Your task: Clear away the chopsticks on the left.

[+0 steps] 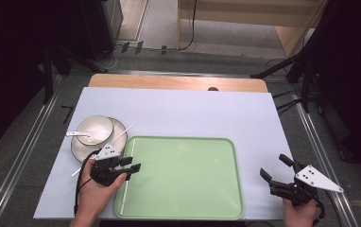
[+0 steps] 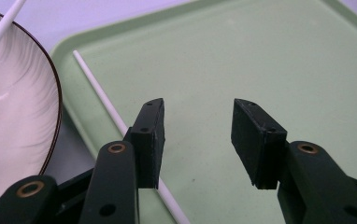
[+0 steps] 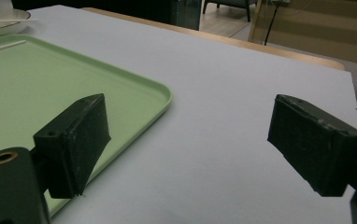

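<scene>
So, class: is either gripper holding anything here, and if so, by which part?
Nothing is held. The left gripper is open over the tray, with a chopstick lying by one jaw, ungripped. The right gripper is open over the table.

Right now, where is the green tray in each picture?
High view: the green tray lies at the middle bottom of the table, between the two claws.
Left gripper view: it spreads under the open left claw.
Right gripper view: it sits at the left, behind one jaw.
Shared landmark: the white stick lying along the tray's left edge.
</scene>
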A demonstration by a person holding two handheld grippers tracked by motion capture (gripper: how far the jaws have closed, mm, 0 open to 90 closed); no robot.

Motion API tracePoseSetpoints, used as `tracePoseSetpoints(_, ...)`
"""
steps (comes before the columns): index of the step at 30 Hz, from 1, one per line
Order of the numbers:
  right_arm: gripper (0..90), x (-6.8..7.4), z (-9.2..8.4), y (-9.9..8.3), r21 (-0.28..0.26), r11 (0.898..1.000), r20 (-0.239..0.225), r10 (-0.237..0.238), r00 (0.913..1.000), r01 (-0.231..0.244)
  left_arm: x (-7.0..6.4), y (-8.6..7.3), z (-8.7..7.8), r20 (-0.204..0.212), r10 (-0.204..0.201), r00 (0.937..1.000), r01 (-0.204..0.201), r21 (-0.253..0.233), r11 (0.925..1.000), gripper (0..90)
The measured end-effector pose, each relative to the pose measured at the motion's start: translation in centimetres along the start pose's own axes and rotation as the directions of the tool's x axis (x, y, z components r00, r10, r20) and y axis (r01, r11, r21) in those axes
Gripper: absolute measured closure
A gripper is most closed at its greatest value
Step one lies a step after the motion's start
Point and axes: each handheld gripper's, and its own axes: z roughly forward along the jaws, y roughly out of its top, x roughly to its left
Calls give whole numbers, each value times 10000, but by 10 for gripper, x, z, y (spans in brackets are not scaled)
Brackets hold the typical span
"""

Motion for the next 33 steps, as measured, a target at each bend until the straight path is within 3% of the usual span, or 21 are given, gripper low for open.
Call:
tracePoseSetpoints(9, 131, -2, -1, 0, -71, 10000, 41, 31, 10000, -31, 15, -5, -26, -321, -209, 9993, 200, -295, 9994, 544)
tracePoseSetpoints(21, 131, -1, -1, 0, -59, 9999, 66, 87, 9999, -87, 41, -13, -60, -1014, -647, 9927, 580, -680, 9960, 580)
tracePoseSetpoints(27, 131, -1, -1, 1, -114, 9999, 74, 73, 9999, -72, 50, -16, -70, -1758, -504, 9831, 426, -476, 9980, 583)
tracePoseSetpoints(33, 131, 1, -1, 1, -101, 9999, 37, -27, 10000, 28, 57, -19, -75, -2216, -449, 9741, 388, -316, 9987, 584)
